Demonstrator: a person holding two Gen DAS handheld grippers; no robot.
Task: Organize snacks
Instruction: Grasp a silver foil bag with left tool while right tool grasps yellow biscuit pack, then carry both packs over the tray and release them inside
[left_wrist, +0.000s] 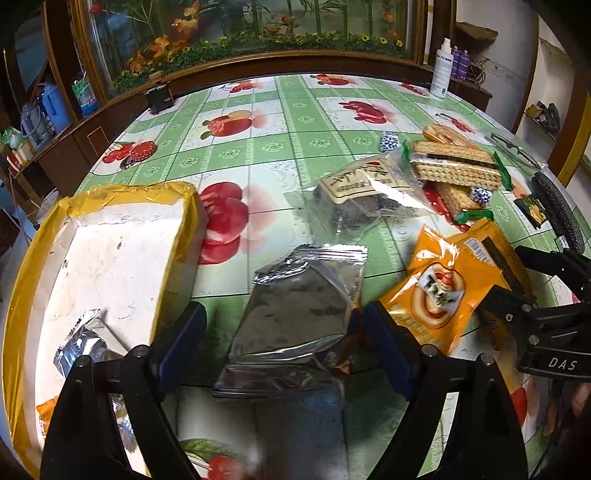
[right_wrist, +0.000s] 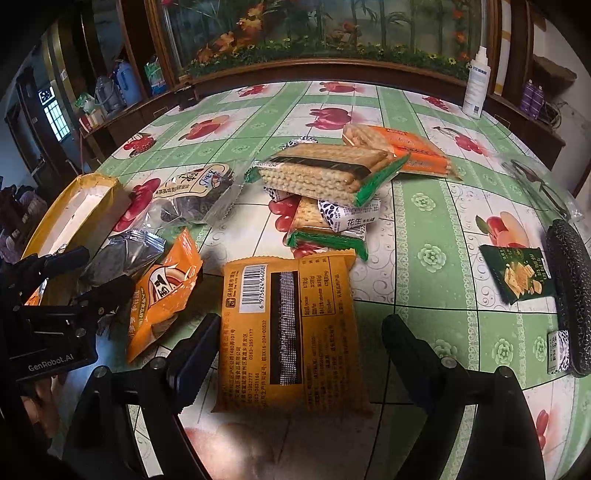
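A: Snacks first. Silver foil pack (left_wrist: 295, 317) lies flat on the desk (left_wrist: 258, 147), just right of the white box w/ yellow taped rim (left_wrist: 177, 236). Left hand-held gripper (left_wrist: 284, 343) is wide, pack sits between the fingers, pads not pressing. Not held.

B: Right side?

A: Orange pack, barcode side up (right_wrist: 288, 332), flat on desk between the fingers of the right hand-held gripper (right_wrist: 299, 347). Also wide, no squeeze visible. Second orange pack w/ biscuit print (right_wrist: 162, 288) lies just beside it, between the two grippers.

B: Box contents?

A: One foil pack already in the box (left_wrist: 81, 343), plus a bit of orange wrapper at its near edge. Rest is loose: wafer packs (right_wrist: 325, 173), dark clear bag (right_wrist: 192, 195), small green pack (right_wrist: 521, 273) near a black case (right_wrist: 569, 295).

B: Step?

A: Imo pre-grasp on both, sorting well short of done. Next calls for closing on each pack w/o crushing, lift, then carry foil pack over the rim into the box. Foil is slick, could slip.
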